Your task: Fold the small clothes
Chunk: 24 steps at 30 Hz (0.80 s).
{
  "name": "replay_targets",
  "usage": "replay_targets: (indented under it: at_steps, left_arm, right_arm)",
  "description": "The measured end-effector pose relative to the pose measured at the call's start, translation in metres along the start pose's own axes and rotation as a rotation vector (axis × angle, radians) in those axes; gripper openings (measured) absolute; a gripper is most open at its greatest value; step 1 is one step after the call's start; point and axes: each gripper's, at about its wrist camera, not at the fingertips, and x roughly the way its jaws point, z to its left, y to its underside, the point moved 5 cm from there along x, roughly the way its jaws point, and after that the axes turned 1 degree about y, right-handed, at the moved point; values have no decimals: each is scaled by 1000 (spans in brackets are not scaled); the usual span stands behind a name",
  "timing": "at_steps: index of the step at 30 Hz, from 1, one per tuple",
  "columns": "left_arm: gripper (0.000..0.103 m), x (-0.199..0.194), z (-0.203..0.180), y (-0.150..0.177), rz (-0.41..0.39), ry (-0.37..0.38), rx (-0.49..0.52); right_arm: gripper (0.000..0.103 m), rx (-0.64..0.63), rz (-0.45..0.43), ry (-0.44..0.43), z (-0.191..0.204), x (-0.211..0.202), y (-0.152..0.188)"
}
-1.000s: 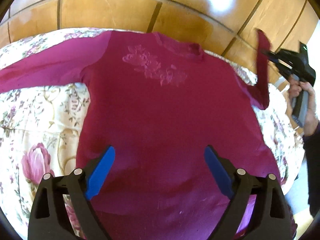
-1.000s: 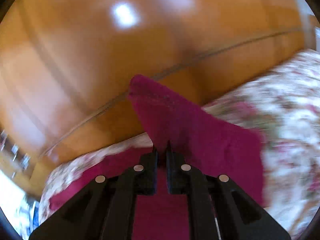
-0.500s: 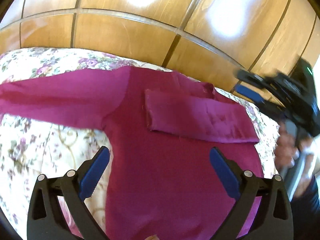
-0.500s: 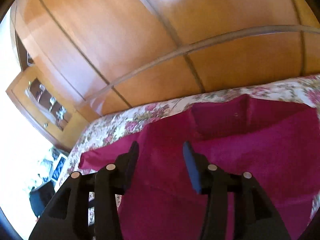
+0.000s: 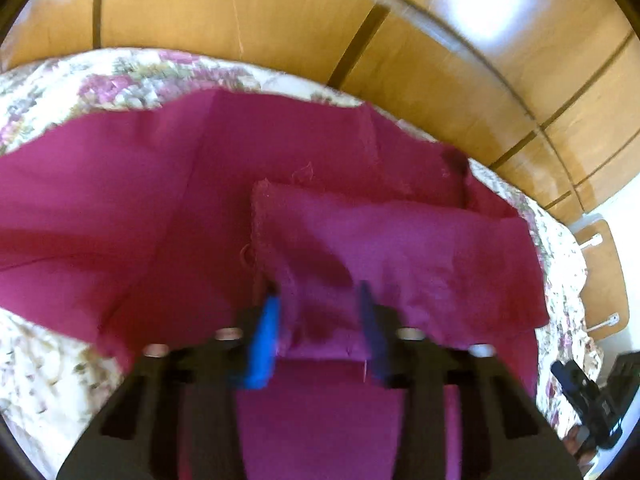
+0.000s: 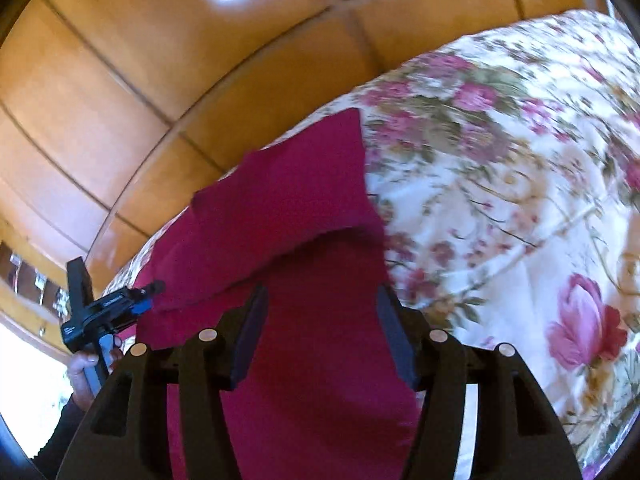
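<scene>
Close up in the left wrist view, the left gripper [image 5: 320, 308] has just been closing its blue-padded fingers [image 5: 264, 332]. They are now nearly together, w/ a bunch of the dark pink long-sleeved cloth top [image 5: 168, 216] pinched between them. The bit it grips looks like the end of the sleeve that lies folded over the chest, but the pic is blurry so that's only prob.

In the right wrist view, the right gripper [image 6: 320, 312] has just been opening. Its dark fingers [image 6: 252, 328] stand about halfway apart. The pink cloth lies under and between them, but they don't squeeze it.

The top is spread flat on the bed w/ the cream bedcover printed w/ pink roses [image 6: 520, 184]. One sleeve is folded across the body, and the other sleeve stretches out to the left in the left wrist view.

Farther off, at the left edge of the right wrist view, a hand [image 6: 86, 372] holds the handle of the left gripper.

Behind the bed stand shiny orange-brown wooden wardrobe doors [image 5: 280, 20].
</scene>
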Motion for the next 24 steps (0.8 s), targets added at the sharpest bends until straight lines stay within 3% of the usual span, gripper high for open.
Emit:
replay_targets:
  at_steps: [1,7,9,12,14,15,17,19,21,24]
  left_arm:
    - [1,1,1,-3,-17,-27,5]
    - [1,-29,3,-29,-150,-9,-15]
    - [1,-31,2,-34,-160,-42,16]
    - [1,-16,12,-29,-115,-152,24]
    - [7,-6,25,-22,-81,-189,7]
    - [15,-4,32,-18,-77,-200,3]
    - [20,-9,36,-12,-105,-190,14]
    - [40,-19,41,-4,-111,-159,2]
    - [56,-29,47,3,-117,-120,-28]
    - [56,-52,64,20,-125,-60,-104]
  right_arm:
    - [56,-1,-6,2,0,1,-3]
    - [56,-106,-45,15,36,19,-27]
    - [56,-146,-48,27,47,32,-32]
    - [55,-235,-34,87,66,65,-38]
    - [55,-266,10,189,65,97,-37]
    - [56,-274,32,225,62,109,-33]
    - [58,-319,31,286,56,129,-22]
    - [59,-368,-31,319,60,127,-12]
    - [60,-375,-38,333,60,128,-12]
    - [61,-382,-38,340,60,128,-10]
